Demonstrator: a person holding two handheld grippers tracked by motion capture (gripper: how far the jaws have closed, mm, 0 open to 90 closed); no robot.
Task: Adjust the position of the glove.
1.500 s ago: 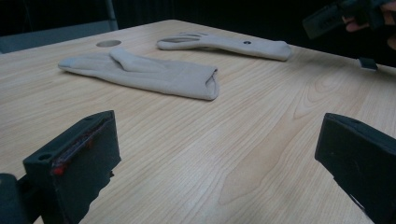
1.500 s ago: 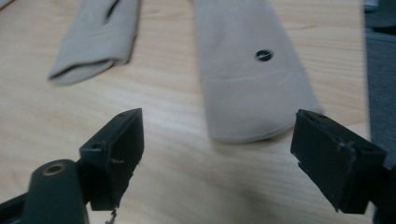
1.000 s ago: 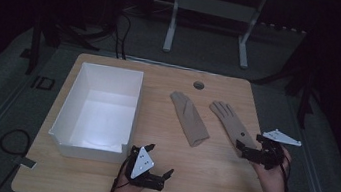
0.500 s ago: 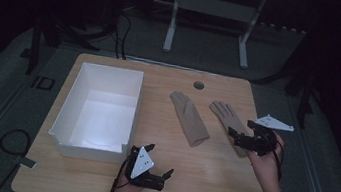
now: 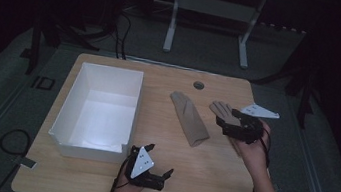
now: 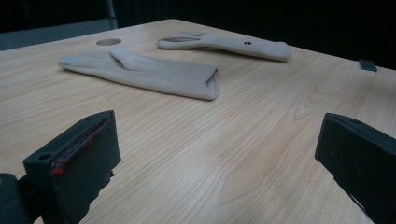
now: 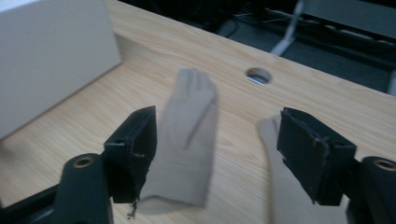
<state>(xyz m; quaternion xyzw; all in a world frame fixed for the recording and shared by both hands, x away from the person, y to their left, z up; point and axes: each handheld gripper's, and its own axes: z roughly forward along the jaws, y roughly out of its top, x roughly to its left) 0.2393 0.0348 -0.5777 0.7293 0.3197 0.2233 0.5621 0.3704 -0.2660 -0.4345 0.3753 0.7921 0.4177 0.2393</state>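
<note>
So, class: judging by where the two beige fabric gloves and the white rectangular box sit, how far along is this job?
Done: nothing yet. The white rectangular box holds nothing, and both beige fabric gloves lie flat on the wooden table.
In hand: the right gripper, jaws partly open and just closing, hovers over the right glove without gripping it.
Left: lifting that glove and the middle glove. The left gripper rests open near the table's front edge.
</note>
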